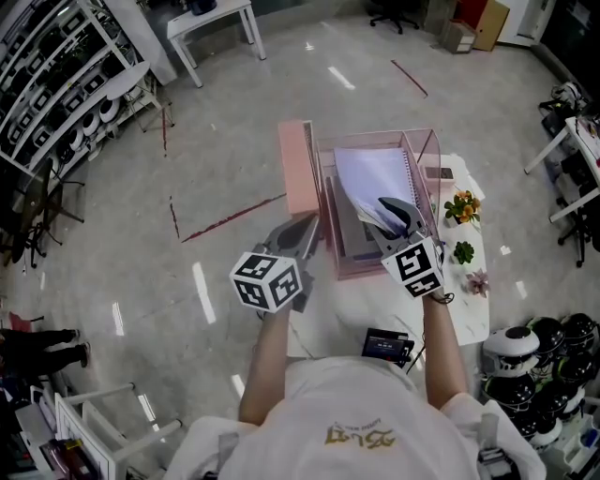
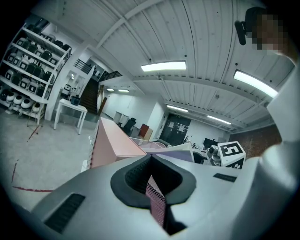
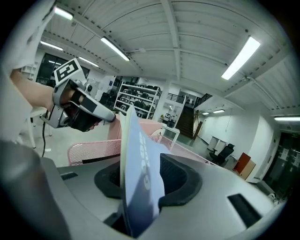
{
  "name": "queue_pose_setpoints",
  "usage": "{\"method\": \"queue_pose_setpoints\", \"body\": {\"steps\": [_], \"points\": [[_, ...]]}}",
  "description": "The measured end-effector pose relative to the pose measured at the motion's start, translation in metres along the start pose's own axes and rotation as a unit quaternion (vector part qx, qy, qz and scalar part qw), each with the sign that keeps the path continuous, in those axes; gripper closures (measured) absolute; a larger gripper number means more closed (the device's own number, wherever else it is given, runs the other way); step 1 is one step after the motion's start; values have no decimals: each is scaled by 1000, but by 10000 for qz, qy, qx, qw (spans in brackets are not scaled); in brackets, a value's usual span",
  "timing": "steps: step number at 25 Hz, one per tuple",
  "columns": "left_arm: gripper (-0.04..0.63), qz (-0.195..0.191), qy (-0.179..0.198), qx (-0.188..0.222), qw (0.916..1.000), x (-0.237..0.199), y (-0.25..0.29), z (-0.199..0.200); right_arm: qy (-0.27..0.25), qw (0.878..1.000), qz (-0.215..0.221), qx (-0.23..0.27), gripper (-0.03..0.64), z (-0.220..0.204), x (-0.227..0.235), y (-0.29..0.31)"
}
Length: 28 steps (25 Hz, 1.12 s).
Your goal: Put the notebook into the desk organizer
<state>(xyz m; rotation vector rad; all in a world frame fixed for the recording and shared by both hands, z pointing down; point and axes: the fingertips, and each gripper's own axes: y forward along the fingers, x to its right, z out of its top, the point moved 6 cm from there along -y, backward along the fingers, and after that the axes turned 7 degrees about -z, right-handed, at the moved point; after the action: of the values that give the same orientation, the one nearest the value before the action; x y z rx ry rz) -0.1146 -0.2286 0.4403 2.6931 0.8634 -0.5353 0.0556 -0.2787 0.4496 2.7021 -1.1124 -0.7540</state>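
Note:
A pink desk organizer (image 1: 300,169) stands on a white table, and a pale spiral notebook (image 1: 370,178) leans inside it. My right gripper (image 1: 394,214) reaches into the organizer at the notebook's near edge. In the right gripper view the notebook (image 3: 138,154) stands upright between the jaws with a gap at the left pad, so the right gripper (image 3: 140,176) is open around it. My left gripper (image 1: 305,232) is at the organizer's near left side. In the left gripper view this gripper (image 2: 151,159) is shut on a strip of the organizer's pink mesh wall (image 2: 157,201).
The white table (image 1: 469,291) also carries small potted plants (image 1: 462,206) and a dark device (image 1: 387,345) near its front edge. Helmets (image 1: 534,361) sit at the lower right. Racks (image 1: 56,84) line the left wall, and another white table (image 1: 211,23) stands further back.

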Motion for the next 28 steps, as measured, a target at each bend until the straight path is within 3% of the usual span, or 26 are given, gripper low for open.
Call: {"method": "queue_pose_setpoints", "body": {"steps": [3,6,8,18,21,24,28], "points": [[577,-8,-6,14,10000,0,-4,-1,2,9991,353,-241,420,-5,-5,3],[577,-64,-34,20,10000,2,-6,-2,-39,9936,917,-662,332,-13,-13,8],[577,-109,-46,3,9999,3,-5,-2,-16,9901,1153,-803,314,-15,-15,9],[577,-297,-196,-183,9992,7,-7,-10,331,9763,1907,-973,213,-15,-23,4],[577,-310,-226,-216,9990,7,-10,-12,822,9705,2117,-815,190,-9,-26,-4],[577,-279,-200,-250,9991,7,-14,-13,1307,9684,2060,-525,189,1,-24,-13],[577,-295,-149,-277,9991,10,-16,-14,1805,9732,1421,-104,217,6,-17,-30]]}}
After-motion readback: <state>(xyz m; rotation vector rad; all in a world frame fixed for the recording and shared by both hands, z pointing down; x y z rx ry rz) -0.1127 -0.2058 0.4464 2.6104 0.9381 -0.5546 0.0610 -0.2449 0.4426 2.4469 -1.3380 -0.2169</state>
